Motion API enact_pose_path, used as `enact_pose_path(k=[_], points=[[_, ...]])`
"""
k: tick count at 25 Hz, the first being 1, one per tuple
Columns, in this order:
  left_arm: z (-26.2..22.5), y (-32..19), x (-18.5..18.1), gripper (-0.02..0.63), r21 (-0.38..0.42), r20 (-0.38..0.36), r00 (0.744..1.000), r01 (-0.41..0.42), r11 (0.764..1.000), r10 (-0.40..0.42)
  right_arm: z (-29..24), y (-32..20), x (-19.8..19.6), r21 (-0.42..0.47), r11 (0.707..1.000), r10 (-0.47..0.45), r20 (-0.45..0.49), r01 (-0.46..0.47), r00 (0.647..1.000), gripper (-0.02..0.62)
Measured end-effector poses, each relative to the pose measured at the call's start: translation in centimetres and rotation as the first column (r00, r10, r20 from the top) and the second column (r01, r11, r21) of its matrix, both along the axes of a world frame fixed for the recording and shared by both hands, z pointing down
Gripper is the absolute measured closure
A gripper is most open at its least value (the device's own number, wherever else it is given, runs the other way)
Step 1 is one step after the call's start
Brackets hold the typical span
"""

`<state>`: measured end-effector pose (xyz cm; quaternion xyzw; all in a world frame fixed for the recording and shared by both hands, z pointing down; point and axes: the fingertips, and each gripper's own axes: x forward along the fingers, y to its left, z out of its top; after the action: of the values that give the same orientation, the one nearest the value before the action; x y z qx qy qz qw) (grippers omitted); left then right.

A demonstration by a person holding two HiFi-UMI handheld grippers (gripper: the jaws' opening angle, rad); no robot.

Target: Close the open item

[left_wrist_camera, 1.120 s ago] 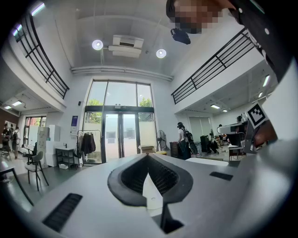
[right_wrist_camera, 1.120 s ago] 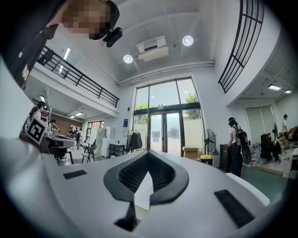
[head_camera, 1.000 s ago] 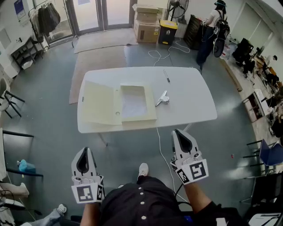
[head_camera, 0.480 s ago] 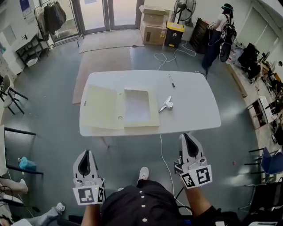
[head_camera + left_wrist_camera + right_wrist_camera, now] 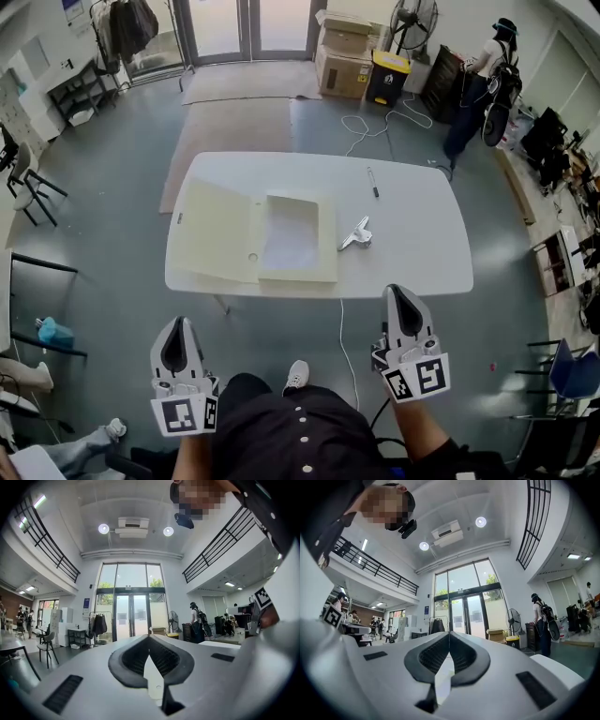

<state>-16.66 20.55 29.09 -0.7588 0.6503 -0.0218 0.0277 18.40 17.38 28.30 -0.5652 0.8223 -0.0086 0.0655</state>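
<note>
A pale cream folder box (image 5: 287, 238) lies open on the white table (image 5: 412, 244), its lid (image 5: 214, 232) folded out flat to the left. Both grippers hang well short of the table, close to my body. My left gripper (image 5: 176, 336) is shut and holds nothing; in the left gripper view (image 5: 149, 638) its jaws meet at the tip and point level at the far doors. My right gripper (image 5: 401, 301) is likewise shut and empty, its jaws (image 5: 449, 634) closed together in the right gripper view.
A metal clip (image 5: 356, 234) and a pen (image 5: 373, 182) lie on the table right of the box. A cable (image 5: 343, 337) runs on the floor below the table's near edge. Cardboard boxes (image 5: 345, 56), a fan (image 5: 412, 21) and a person (image 5: 486, 75) stand beyond.
The head view has drifted, so the table sits a little lower and further right in frame. Both grippers stay shut and near my body; the right one has shifted slightly right.
</note>
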Motion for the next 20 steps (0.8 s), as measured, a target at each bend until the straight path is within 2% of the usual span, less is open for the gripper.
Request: enact_pose_path(k=[5, 14, 20], points=[[0.3, -0.4, 1.1, 0.589, 0.001, 0.006, 1.0, 0.002, 1.0, -0.002, 0.7, -1.6, 0.4, -0.016, 1.0, -0.014, 0.002, 0.014, 1.0, 0.568], [-0.2, -2.8, 0.3, 0.589, 0.023, 0.02, 1.0, 0.012, 1.0, -0.013, 0.9, -4.5, -0.1, -0.009, 1.0, -0.013, 0.008, 0.013, 1.0, 0.56], [-0.4, -4.6, -1.1, 0.589, 0.03, 0.02, 1.0, 0.021, 0.999, -0.022, 1.1, -6.8, -1.7, -0.02, 0.999, -0.041, 0.0, 0.041, 0.999, 0.455]])
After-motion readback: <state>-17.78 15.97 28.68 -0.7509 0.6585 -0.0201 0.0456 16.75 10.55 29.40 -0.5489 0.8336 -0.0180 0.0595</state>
